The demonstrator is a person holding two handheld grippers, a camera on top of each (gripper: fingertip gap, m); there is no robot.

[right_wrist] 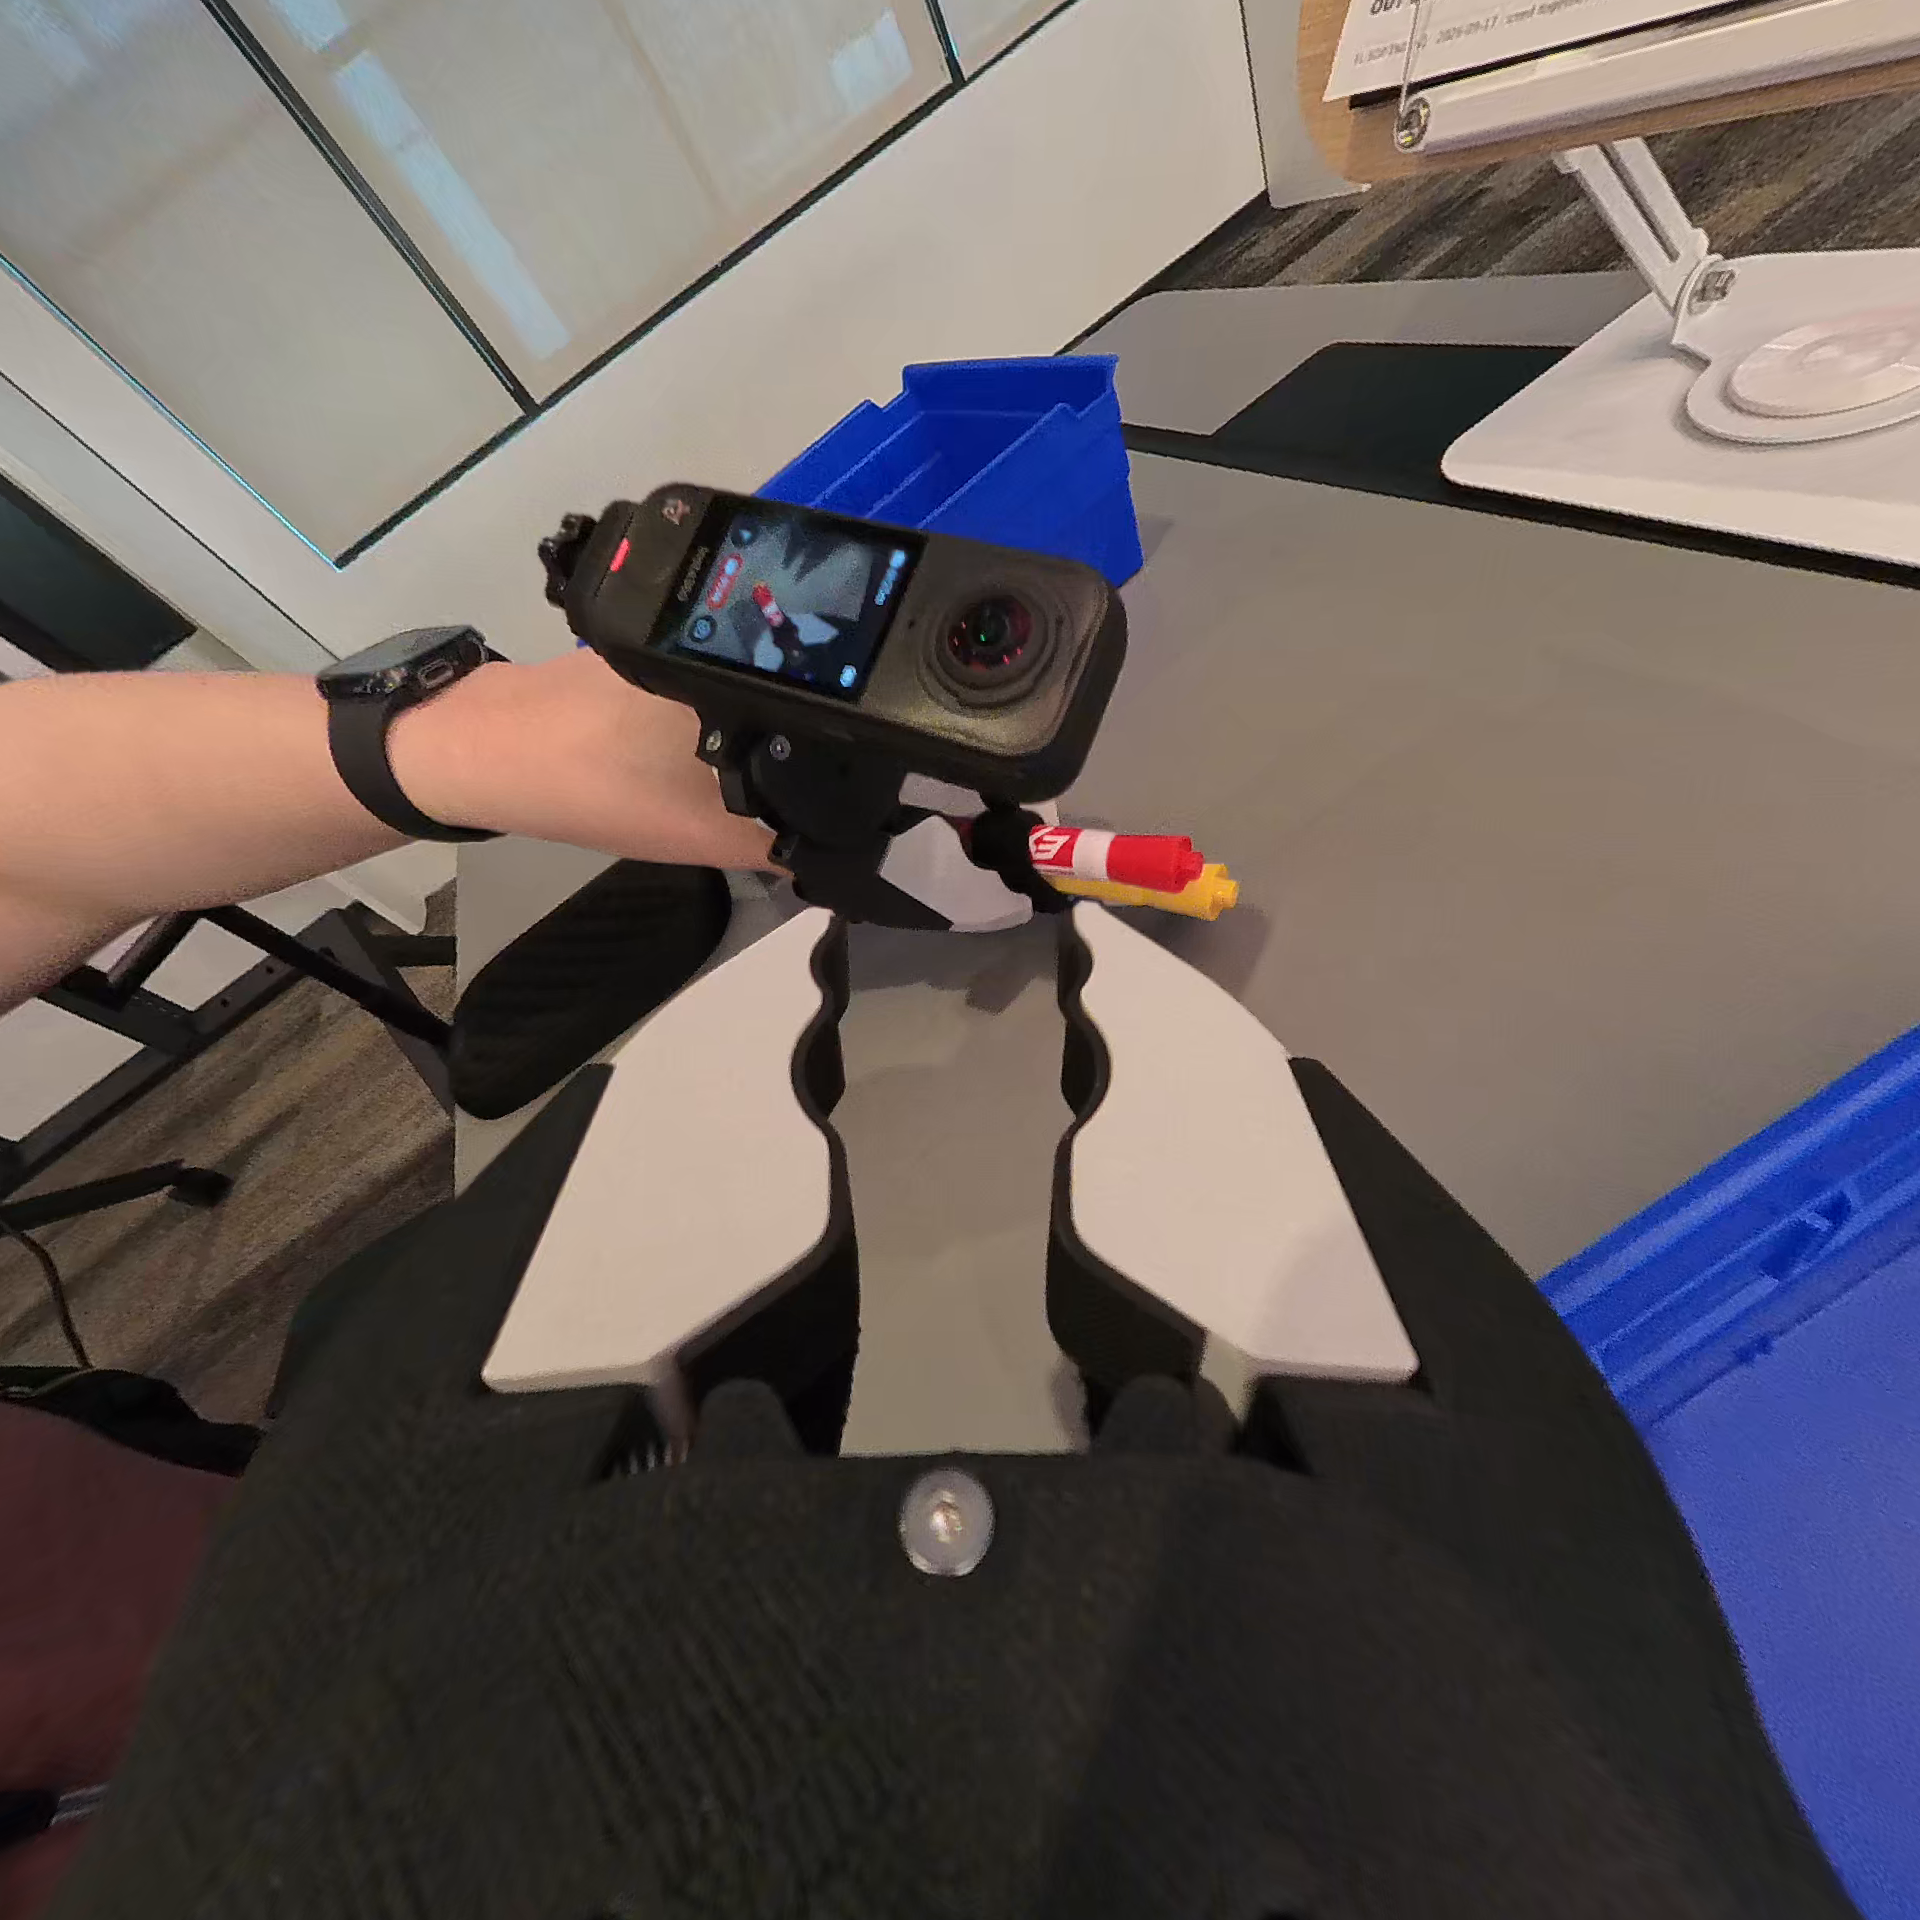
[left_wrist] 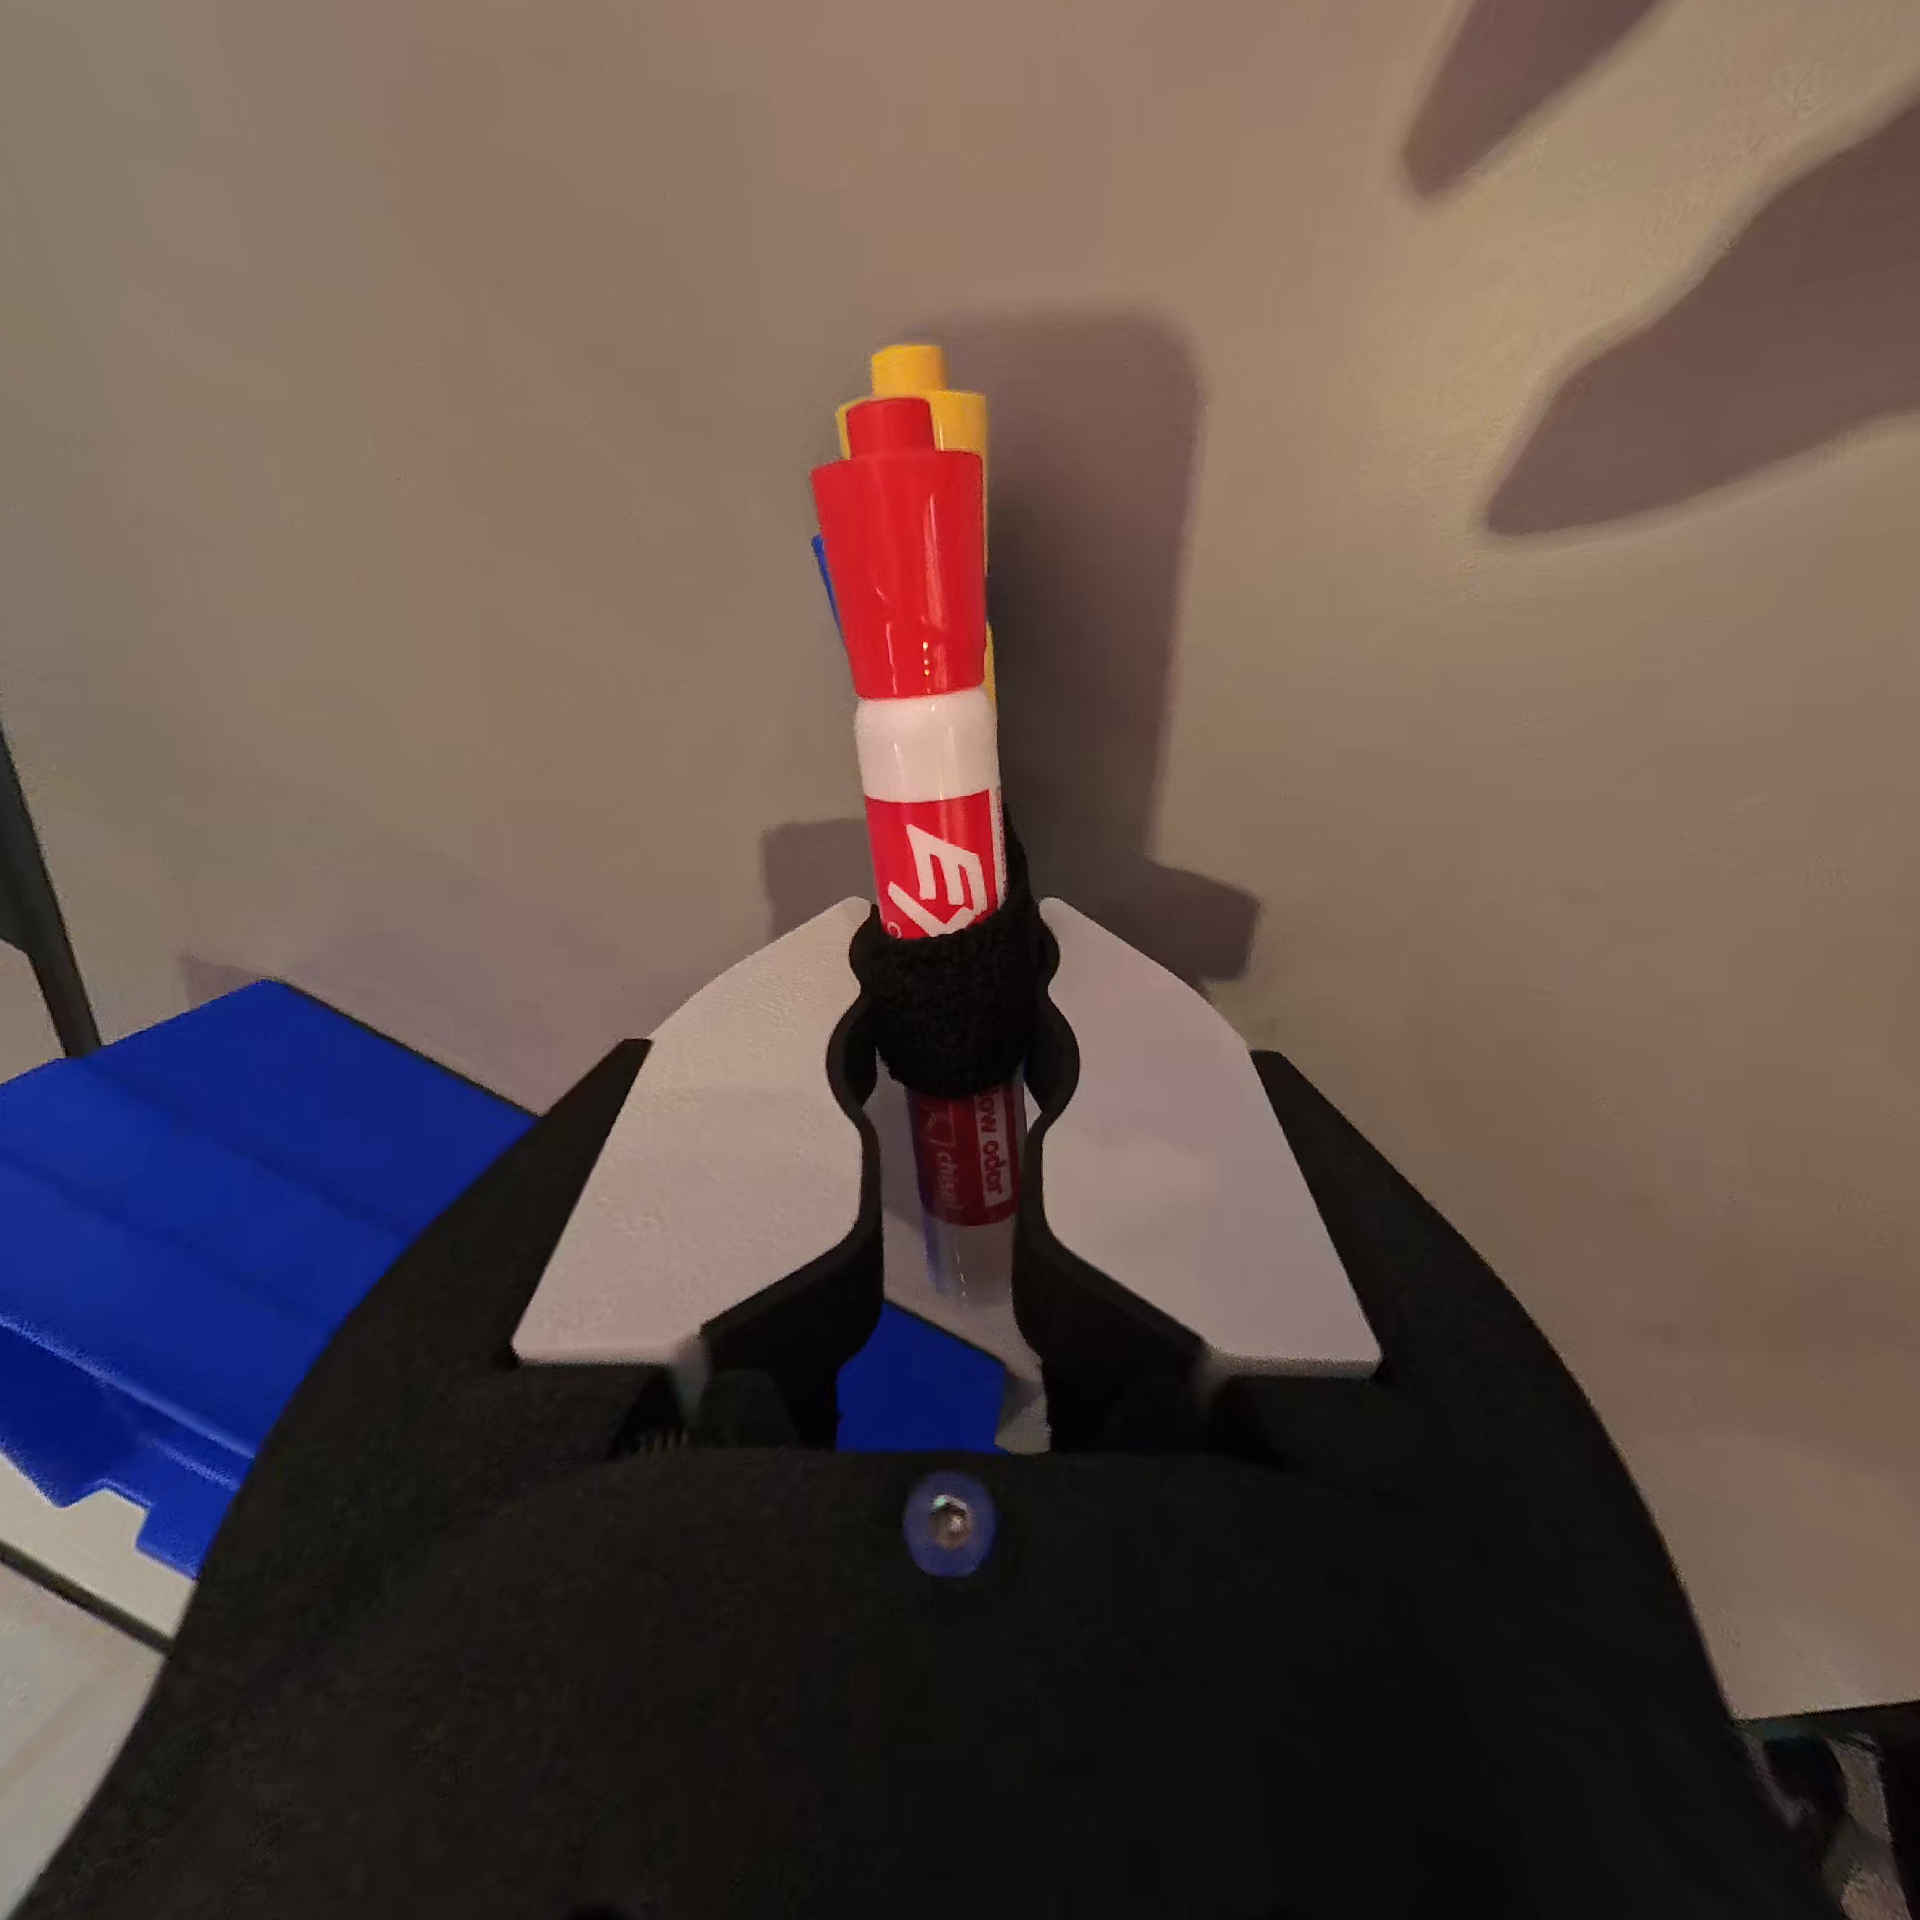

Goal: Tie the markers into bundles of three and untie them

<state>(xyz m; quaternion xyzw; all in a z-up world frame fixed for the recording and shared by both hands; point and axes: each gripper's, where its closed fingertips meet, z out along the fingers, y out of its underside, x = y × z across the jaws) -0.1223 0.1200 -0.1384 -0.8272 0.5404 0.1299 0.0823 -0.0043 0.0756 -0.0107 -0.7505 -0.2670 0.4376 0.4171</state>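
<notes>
A bundle of markers [left_wrist: 920, 623], red on top with yellow and blue behind, is wrapped by a black strap [left_wrist: 951, 997]. My left gripper [left_wrist: 951, 935] is shut on the bundle at the strap and holds it above the grey table. In the right wrist view the same bundle [right_wrist: 1132, 862] sticks out to the right of the left gripper [right_wrist: 1018, 868], which a person's hand holds. My right gripper [right_wrist: 951, 935] is open and empty, just in front of and below the left gripper.
A blue bin [right_wrist: 997, 457] stands on the grey table [right_wrist: 1455, 779] behind the left gripper and also shows in the left wrist view [left_wrist: 208, 1195]. A second blue bin [right_wrist: 1787, 1403] is at the right. A white stand [right_wrist: 1766, 384] sits far right. Some 20 cm of space lies between my two pairs of fingers.
</notes>
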